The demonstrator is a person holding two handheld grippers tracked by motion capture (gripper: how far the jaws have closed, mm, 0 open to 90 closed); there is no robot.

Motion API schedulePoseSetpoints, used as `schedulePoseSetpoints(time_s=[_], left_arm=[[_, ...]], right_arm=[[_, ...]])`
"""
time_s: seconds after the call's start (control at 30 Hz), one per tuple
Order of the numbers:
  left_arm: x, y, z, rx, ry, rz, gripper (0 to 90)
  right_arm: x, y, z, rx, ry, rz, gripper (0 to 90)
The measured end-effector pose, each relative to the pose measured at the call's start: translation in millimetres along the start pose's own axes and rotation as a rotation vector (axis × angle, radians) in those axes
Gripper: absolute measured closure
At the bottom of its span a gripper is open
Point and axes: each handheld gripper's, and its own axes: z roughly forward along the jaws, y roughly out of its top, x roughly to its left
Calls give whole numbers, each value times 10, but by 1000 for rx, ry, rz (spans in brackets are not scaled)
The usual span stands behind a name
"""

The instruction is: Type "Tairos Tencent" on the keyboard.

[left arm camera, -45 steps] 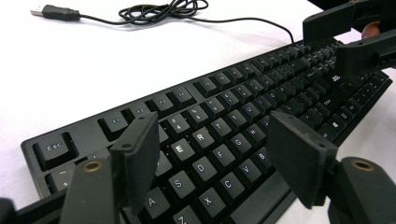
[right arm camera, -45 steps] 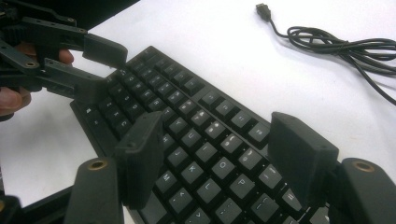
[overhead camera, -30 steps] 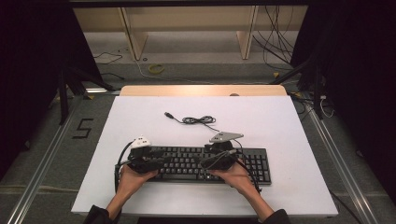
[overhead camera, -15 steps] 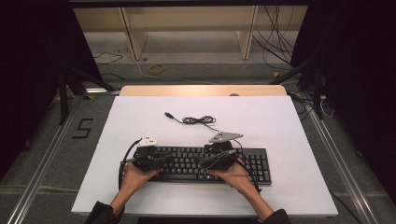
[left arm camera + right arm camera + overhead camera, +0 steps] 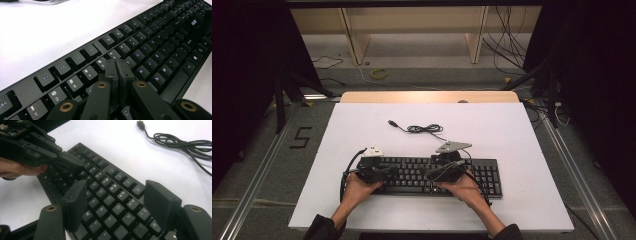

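The flat black plastic keyboard (image 5: 432,176) lay on the white desk (image 5: 512,135), directly beneath both claws. The left claw (image 5: 116,66) had just been closing, with nothing between its jaws; the jaws met and their tip hovered over the number row, near the 5 and 6 keys. The right claw (image 5: 117,200) was held wide above the letter keys to the right of it. A single key was judged best pressed with the joined tip brought straight down, so that neighbouring keys were spared. Beyond the claws, well apart, a coiled thin black cable (image 5: 424,129) rested. Nothing was seen standing in the way.
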Motion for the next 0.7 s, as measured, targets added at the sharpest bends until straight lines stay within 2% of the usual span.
schedulePoseSetpoints(time_s=[0.47,0.57,0.6,0.7], left_arm=[[-45,30,33,10,-15,18,893],[-48,31,34,10,-17,20,893],[-50,31,32,9,-18,17,893],[-49,32,27,6,-16,15,893]], right_arm=[[-22,-27,32,16,-15,1,460],[-18,-28,32,13,-17,-5,518],[-15,-31,40,20,-21,-5,568],[-14,-39,53,21,-24,-7,605]])
